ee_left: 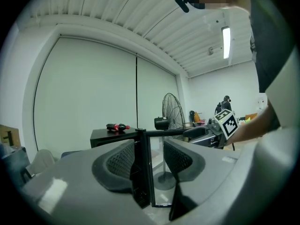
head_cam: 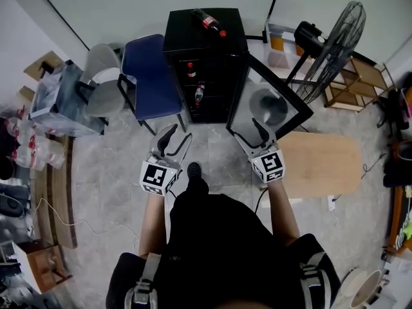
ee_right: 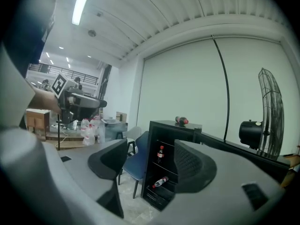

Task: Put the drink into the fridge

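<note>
Black fridge (head_cam: 205, 63) interior dark, shelves barely legible; 2 bottles (head_cam: 190, 69) inside. Plastic cola bottle (head_cam: 209, 22) lies on its glossy top, upper centre. Left gripper (head_cam: 177, 140), right gripper (head_cam: 251, 134): jaws apart, empty.

Both arms reach forward — left gripper (head_cam: 176, 140) and right gripper (head_cam: 250, 136), fingers (head_cam: 167, 136) apart, empty.

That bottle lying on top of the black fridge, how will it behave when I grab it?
The bottle lies on its side on the fridge, so a nudge would probably roll it. Its round body looks smooth, possibly slippery.
</note>
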The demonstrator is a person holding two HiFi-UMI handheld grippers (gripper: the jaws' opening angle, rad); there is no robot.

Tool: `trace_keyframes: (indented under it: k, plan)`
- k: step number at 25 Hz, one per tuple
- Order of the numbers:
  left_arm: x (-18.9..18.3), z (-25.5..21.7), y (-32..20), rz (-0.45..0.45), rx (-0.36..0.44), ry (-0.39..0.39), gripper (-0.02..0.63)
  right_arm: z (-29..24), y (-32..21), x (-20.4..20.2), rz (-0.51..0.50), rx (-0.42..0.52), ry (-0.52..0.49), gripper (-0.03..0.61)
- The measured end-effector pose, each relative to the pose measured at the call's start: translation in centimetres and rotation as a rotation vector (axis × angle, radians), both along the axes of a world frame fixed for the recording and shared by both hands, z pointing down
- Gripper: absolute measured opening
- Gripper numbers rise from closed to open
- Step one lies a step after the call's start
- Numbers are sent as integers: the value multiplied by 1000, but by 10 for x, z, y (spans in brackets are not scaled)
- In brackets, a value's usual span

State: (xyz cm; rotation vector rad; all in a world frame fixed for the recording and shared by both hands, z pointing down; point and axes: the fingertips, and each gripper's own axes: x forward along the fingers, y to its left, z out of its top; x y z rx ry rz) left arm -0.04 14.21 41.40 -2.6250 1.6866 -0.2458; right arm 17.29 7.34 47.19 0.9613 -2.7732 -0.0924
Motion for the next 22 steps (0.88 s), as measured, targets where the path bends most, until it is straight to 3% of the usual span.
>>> trace_keyframes:
  k: [22]
  plan:
    - [-90, -1, -106, 58, -12, 33, 195, 3, -90, -77, 77, -21, 32, 304]
